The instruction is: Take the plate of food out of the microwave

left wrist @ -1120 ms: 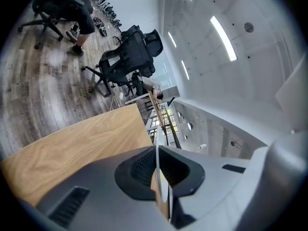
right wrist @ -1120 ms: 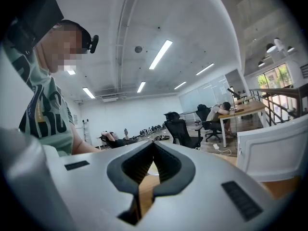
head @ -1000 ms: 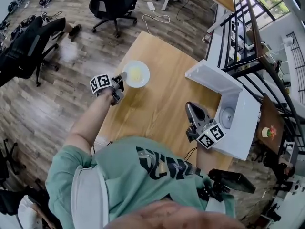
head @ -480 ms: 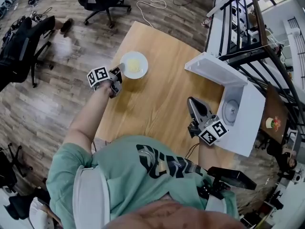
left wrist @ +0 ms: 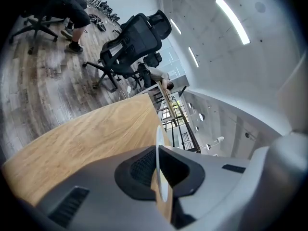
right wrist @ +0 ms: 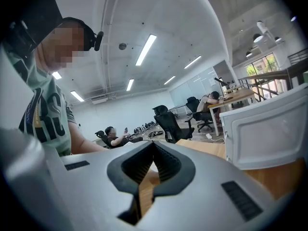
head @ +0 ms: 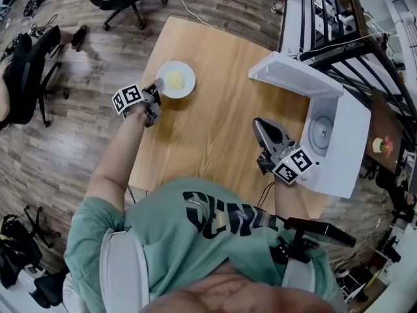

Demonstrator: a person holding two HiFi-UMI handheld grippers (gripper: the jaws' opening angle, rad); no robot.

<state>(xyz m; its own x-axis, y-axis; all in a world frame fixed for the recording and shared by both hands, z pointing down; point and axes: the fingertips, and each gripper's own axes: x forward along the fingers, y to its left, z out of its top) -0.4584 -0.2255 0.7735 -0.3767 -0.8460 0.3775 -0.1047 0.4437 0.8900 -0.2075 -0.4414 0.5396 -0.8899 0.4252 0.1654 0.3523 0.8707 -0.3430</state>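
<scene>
One round white plate (head: 177,79), rim in left tool (head: 158,85), over wood-grain table (head: 215,132).

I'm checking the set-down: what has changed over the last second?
The left gripper, shut on the rim of the plate, carried it slightly lower toward the table. The right gripper sank a little too, shut and empty. The microwave stays open.

Your left arm (head: 116,158) is stretched forward, and your left gripper (head: 156,85) is clamped on the plate (head: 177,78) rim. Your right gripper (head: 260,126) is nearer your body, jaws together, holding nothing.
</scene>
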